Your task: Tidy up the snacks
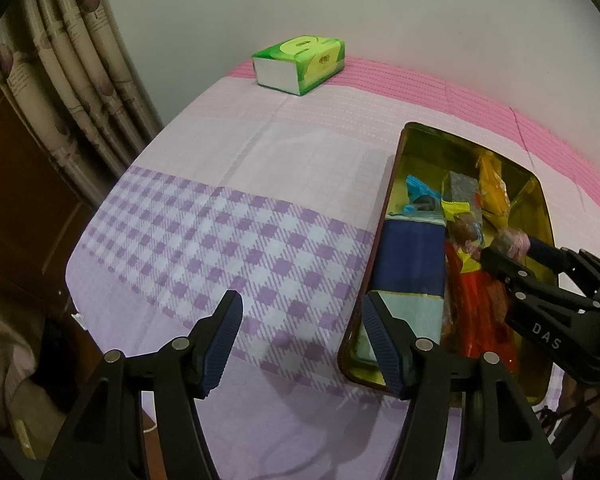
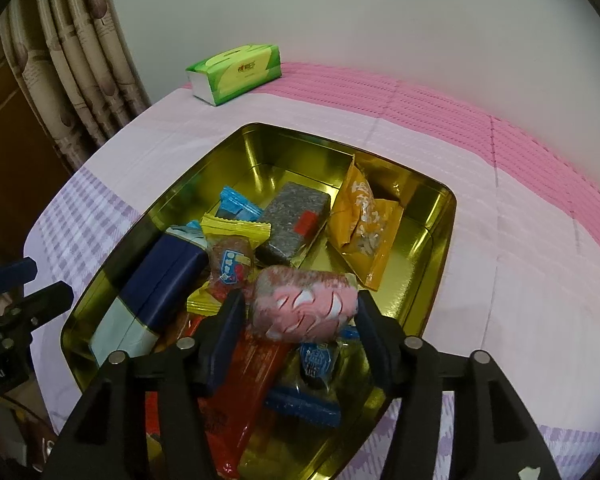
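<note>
— Pink and lilac checked cloth (image 1: 228,216) covers the tabletop, with a pale wall behind and a curtain (image 1: 72,80) at the left. What is the right claw (image 2: 300,312) doing?

— It hangs over the gold tin (image 2: 256,148) with a pink-wrapped snack (image 2: 306,304) between its fingers. The jaws stand partly apart; I can't tell whether the pads still press on the wrapper.

— And the left claw (image 1: 302,340)?

— Open and empty, hovering at the tin's (image 1: 396,168) near left corner, one finger over the cloth, the other over the rim.

— What lies in the tin?

— A dark blue box (image 2: 160,280) along the left wall, a red packet (image 2: 248,392) under the right claw, a yellow-edged wrapper (image 2: 236,232), a light blue one (image 2: 236,204), a grey speckled bar (image 2: 296,220) and an orange pouch (image 2: 364,224) toward the far side.

— Anything beyond?

— A green tissue pack (image 2: 236,72) at the cloth's far edge, well apart from the tin.
</note>
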`<state>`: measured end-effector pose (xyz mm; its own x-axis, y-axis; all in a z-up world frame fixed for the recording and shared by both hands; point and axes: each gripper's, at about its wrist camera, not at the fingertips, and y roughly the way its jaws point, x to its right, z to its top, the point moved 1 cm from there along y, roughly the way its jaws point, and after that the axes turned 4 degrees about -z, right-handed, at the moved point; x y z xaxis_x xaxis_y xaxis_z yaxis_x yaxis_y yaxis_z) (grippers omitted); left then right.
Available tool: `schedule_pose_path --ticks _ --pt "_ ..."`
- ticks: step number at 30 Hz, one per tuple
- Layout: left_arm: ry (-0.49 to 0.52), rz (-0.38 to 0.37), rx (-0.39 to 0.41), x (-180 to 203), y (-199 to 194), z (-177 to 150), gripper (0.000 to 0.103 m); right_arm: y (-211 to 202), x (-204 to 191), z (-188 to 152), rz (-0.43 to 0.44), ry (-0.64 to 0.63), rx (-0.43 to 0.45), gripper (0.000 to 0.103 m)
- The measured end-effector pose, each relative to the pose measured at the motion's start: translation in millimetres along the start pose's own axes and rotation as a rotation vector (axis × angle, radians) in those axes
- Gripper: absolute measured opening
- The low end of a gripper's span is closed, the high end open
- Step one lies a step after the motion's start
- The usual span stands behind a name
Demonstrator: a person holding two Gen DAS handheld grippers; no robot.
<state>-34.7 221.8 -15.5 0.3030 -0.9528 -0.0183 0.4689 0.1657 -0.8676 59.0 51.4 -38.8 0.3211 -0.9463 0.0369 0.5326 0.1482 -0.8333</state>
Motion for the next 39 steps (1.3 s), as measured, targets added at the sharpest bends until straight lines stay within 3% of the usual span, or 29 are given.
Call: schedule_pose_path --ticks 5,8,13,24,31,39 --pt "0.019 -0.005 -0.006 2 0 -1 0.065 -5 1 -1 -0.013 0.005 0.010 0.060" --pt "0.035 -0.008 -0.002 6 -1 -2 0.065 -11 3 -2 -0.017 0.016 0.018 0.069" --pt "0.059 -0.001 0.001 10 -3 -4 0.065 -24 -1 -1 -0.027 0.008 0.043 0.072" --pt "0.096 -0.017 -0.002 18 -8 -5 0.065 -52 4 -20 -0.025 0.088 0.018 0.092" --pt "0.110 -0.008 0.006 21 -11 -6 0.065 -56 2 -45 -0.061 0.080 -0.016 0.097" --pt "0.128 -0.005 0.004 26 -11 -8 0.065 -52 -3 -50 -0.049 0.072 -0.039 0.099"
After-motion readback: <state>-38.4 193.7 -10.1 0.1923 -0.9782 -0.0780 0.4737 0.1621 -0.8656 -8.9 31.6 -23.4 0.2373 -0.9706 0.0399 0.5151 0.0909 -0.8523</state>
